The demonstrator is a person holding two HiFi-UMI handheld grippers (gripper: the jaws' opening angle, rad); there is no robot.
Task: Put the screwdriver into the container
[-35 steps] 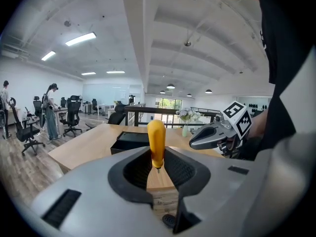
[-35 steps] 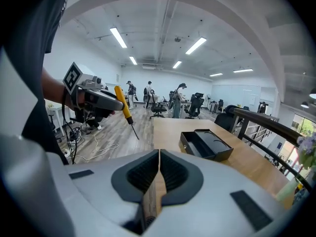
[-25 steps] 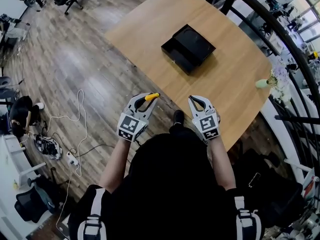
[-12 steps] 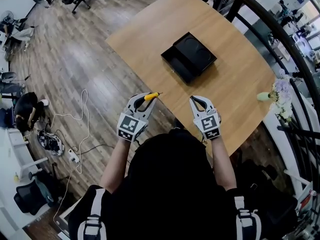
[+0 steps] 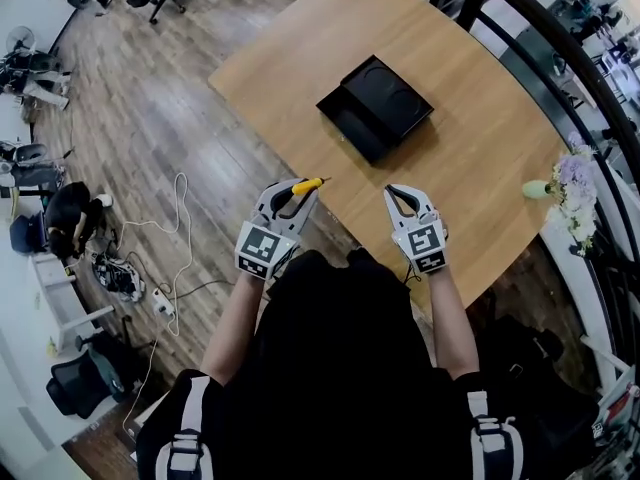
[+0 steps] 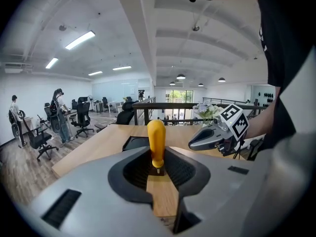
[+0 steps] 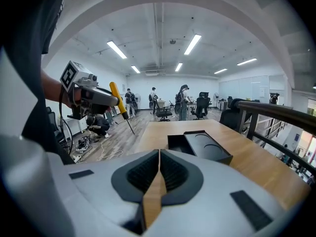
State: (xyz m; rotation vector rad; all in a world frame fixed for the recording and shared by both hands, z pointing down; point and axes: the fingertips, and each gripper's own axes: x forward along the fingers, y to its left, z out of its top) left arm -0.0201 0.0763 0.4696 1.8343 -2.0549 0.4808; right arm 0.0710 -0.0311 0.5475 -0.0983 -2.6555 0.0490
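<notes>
Wooden table, container well ahead of us. Our left gripper clamps the screwdriver, right gripper is closed on nothing. Next we reach over the container.

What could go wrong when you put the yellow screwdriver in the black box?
1. The screwdriver sticks out of the left hand-held gripper, pinched only at its handle. It could slip, and this close to the edge of the table it might drop to the floor.
2. The container sits farther across the table, so the pointy tip could miss its open part.
</notes>
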